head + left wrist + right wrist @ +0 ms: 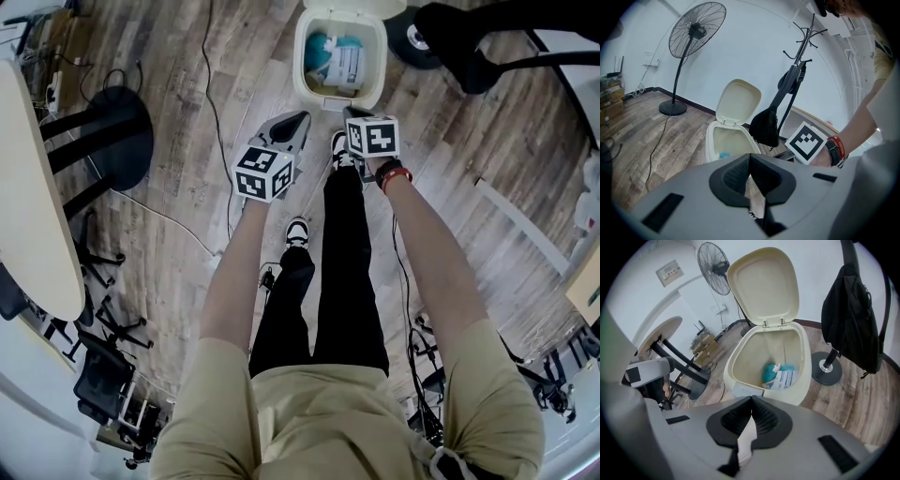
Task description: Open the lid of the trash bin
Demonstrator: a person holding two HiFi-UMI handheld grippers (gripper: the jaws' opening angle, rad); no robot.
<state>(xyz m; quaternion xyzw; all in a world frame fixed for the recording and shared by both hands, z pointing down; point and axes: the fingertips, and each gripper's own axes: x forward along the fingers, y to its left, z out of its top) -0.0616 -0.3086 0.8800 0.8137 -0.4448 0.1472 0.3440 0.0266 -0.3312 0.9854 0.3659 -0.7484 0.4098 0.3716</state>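
The cream trash bin (309, 70) stands on the wood floor just ahead of the person's feet, its lid (764, 287) swung fully up and back. Inside lie a teal wad and a white packet (779, 375). My left gripper (300, 119) hovers short of the bin's near left corner, jaws shut with nothing between them. My right gripper (349, 113) hangs beside the bin's near rim, also shut and empty. In the left gripper view the bin (723, 140) and its upright lid (738, 102) sit beyond the closed jaws (750, 158). The right gripper view looks past its closed jaws (752, 401) into the bin.
A coat stand with a black bag (853, 319) rises right of the bin, its base (417, 37) close by. A pedestal fan (696, 30) stands farther off. A round table (33, 197) with a black base is at the left. Cables (216, 103) run over the floor.
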